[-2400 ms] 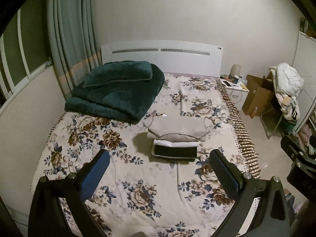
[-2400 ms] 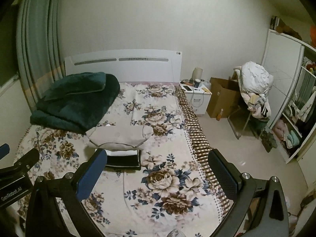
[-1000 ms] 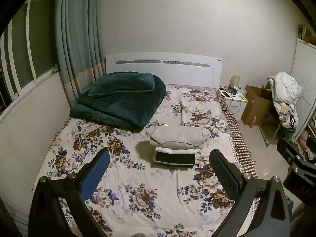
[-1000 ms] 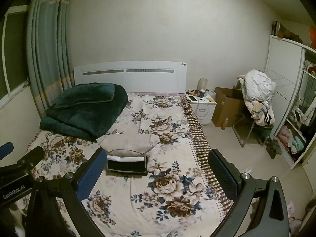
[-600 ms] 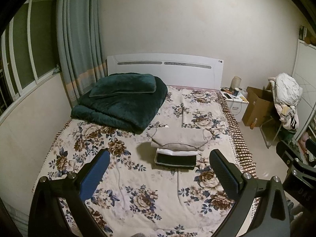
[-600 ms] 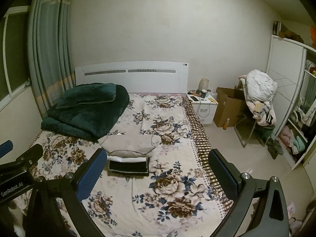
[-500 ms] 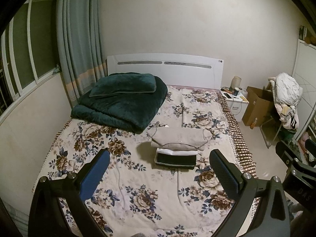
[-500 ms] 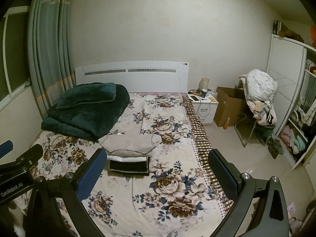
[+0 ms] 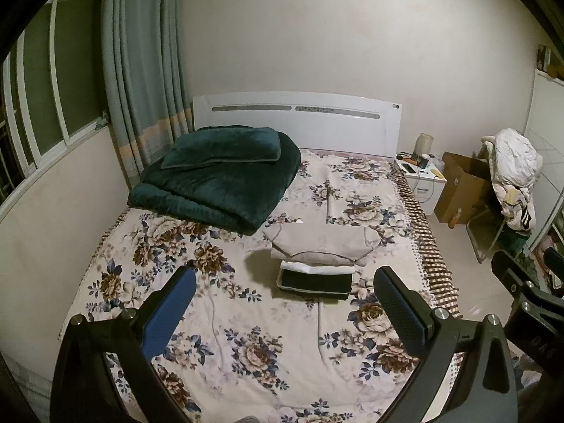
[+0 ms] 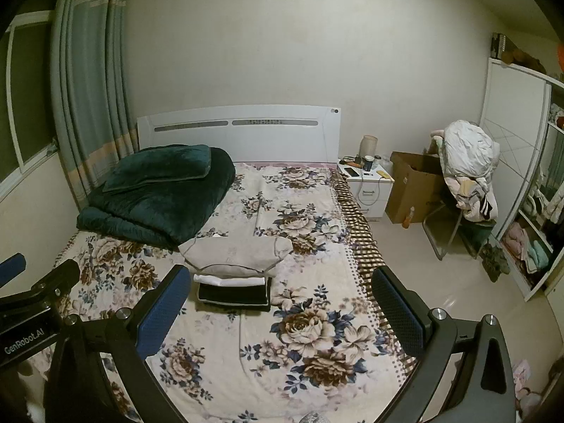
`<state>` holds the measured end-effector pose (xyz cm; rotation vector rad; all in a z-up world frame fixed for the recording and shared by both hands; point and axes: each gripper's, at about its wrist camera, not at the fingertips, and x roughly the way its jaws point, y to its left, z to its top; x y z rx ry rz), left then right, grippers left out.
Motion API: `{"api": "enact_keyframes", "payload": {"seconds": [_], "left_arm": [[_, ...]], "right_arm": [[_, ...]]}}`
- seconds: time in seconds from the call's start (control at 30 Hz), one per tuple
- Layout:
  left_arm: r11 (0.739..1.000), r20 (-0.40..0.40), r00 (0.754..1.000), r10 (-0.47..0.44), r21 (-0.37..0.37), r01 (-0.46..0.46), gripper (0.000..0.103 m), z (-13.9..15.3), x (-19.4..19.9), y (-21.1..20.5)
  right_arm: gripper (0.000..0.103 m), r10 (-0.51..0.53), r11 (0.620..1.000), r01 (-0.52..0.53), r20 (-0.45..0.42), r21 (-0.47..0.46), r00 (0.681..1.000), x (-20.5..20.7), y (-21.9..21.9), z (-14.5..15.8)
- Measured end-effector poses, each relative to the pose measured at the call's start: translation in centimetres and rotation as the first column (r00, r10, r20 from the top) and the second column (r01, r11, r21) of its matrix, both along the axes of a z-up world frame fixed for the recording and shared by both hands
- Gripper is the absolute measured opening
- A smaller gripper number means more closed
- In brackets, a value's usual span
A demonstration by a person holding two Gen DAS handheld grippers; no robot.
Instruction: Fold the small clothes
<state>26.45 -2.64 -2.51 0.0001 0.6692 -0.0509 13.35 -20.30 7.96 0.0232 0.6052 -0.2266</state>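
A stack of folded clothes (image 9: 317, 261) lies in the middle of the floral bed (image 9: 246, 335): a beige garment (image 9: 319, 241) on top, a white one under it, a black one (image 9: 315, 282) at the bottom. The stack also shows in the right wrist view (image 10: 234, 268). My left gripper (image 9: 283, 303) is open and empty, held well back above the bed's near part. My right gripper (image 10: 278, 301) is open and empty too, to the right of the left one. Neither touches the clothes.
A folded dark green blanket (image 9: 218, 176) with a pillow lies at the bed's back left, by the white headboard (image 9: 296, 120). Curtains and a window are on the left. A nightstand (image 10: 370, 183), cardboard box (image 10: 412, 187), chair piled with clothes (image 10: 469, 165) and wardrobe shelves (image 10: 535, 211) stand on the right.
Both grippers have drawn back and up from the bed, so the stack looks smaller and more of the wall shows. In the last half second almost nothing moved.
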Motion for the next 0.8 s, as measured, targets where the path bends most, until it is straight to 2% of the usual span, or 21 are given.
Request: {"api": "enact_keyframes", "payload": {"seconds": [0.8], "left_arm": [[1.000, 0.002, 1.000, 0.027, 0.001, -0.027, 0.103, -0.28, -0.36, -0.33]], "right_arm": [[0.103, 0.005, 1.000, -0.005, 0.001, -0.005, 1.000, 0.24, 0.40, -0.14]]}}
